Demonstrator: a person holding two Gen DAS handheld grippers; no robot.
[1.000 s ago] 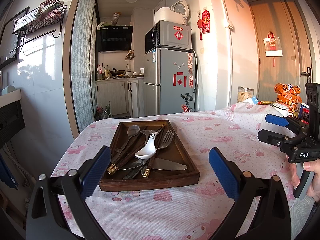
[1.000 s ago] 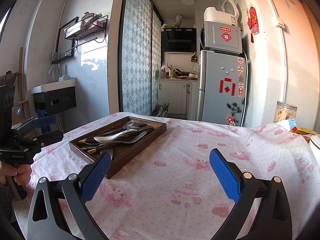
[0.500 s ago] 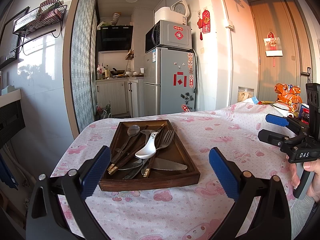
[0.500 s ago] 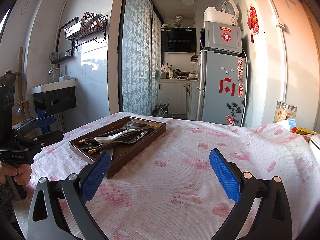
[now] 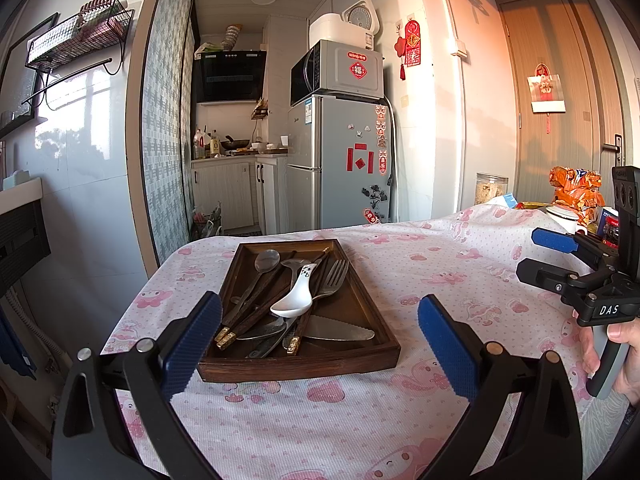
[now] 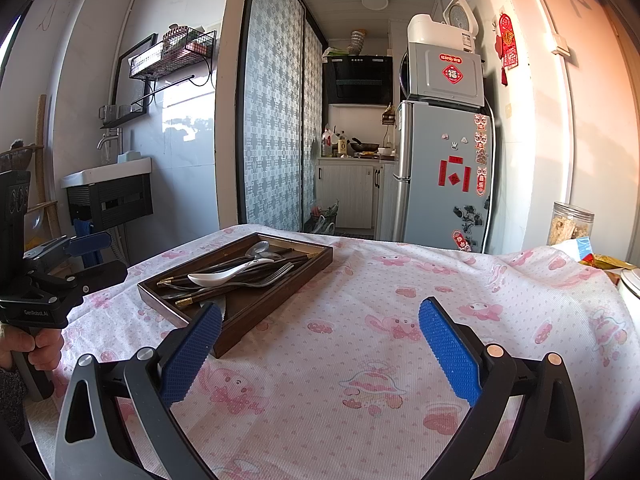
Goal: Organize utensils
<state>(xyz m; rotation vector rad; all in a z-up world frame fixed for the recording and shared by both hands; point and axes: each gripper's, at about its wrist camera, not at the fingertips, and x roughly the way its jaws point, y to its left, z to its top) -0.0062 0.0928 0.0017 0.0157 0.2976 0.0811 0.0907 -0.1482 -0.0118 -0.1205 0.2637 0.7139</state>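
- The left tool (image 5: pixel 320 334) hangs just above the bench (image 5: pixel 420 264), and its two blue pads are wide apart with nothing between them.
- The right tool (image 6: pixel 320 346) is the same — pads wide apart, holding nothing, over a bare bit of the pink-and-white cloth (image 6: pixel 400 320).
- A dark wooden tray (image 5: pixel 298 364) sits flat on the cloth, right in front of the left tool. From the right tool's view it lies off to the left.
- All the utensils are piled inside the tray, crossing over each other.
- A white spoon (image 5: pixel 294 298) lies on top of the pile, bowl end toward the near side.
- A metal fork (image 5: pixel 334 276) lies just beside the white spoon, on its right, prongs pointing away.
- A metal spoon (image 5: pixel 267 260) rests at the far left of the tray.
- Dark chopsticks (image 5: pixel 256 312) with gold tips run along the left side of the pile.
- A knife (image 5: pixel 340 330) with a jagged edge lies flat at the near end — partly under the other things.
- A hand (image 5: pixel 608 356) grips the right tool's handle at the far right of the left view.
- Another hand (image 6: pixel 34 350) grips the left tool's handle at the left edge of the right view.
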